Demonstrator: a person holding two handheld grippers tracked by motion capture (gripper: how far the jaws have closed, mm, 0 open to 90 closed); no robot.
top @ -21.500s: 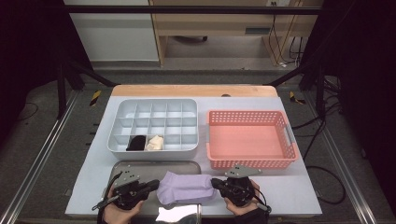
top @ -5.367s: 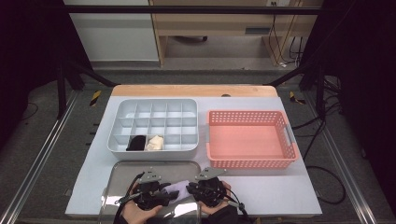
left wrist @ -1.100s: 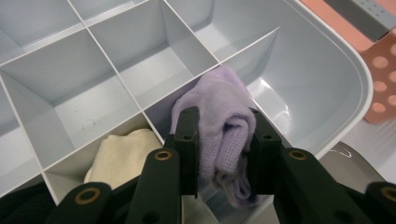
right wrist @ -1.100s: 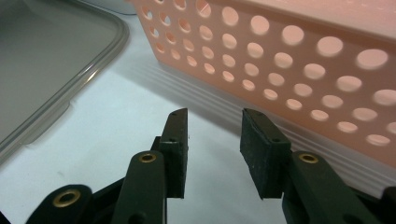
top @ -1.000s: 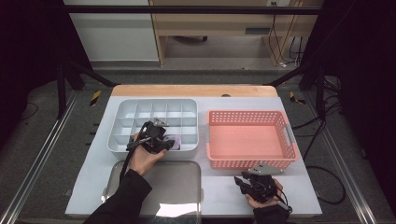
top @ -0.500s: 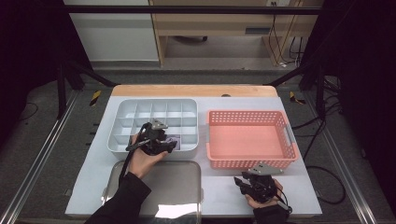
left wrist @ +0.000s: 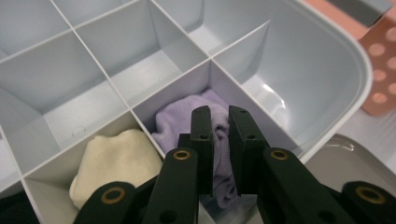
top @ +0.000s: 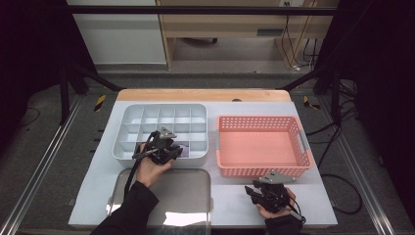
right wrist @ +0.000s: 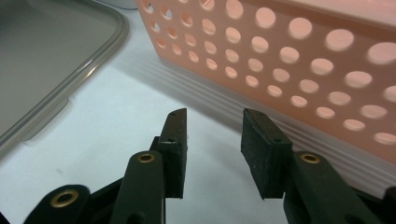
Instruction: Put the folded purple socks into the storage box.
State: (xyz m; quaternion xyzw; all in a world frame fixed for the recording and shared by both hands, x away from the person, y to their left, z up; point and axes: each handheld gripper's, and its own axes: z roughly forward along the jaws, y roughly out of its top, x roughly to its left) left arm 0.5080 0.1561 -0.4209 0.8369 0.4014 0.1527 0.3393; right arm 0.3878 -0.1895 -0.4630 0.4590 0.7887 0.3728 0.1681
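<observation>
While no writing shows, left gripper (left wrist: 219,128) clamps lilac cloth (left wrist: 180,121); right gripper (right wrist: 212,140) gapes.

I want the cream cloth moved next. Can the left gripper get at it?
Probably yes: the cream folded cloth lies uncovered in the open compartment beside the purple cloth, which the left gripper must first release.

Lit from overhead, table bright, surroundings near black. Glare patch on metal tray (top: 169,218) near edge. Pink basket (right wrist: 299,70) overexposed and soft up close. High view slightly soft.
</observation>
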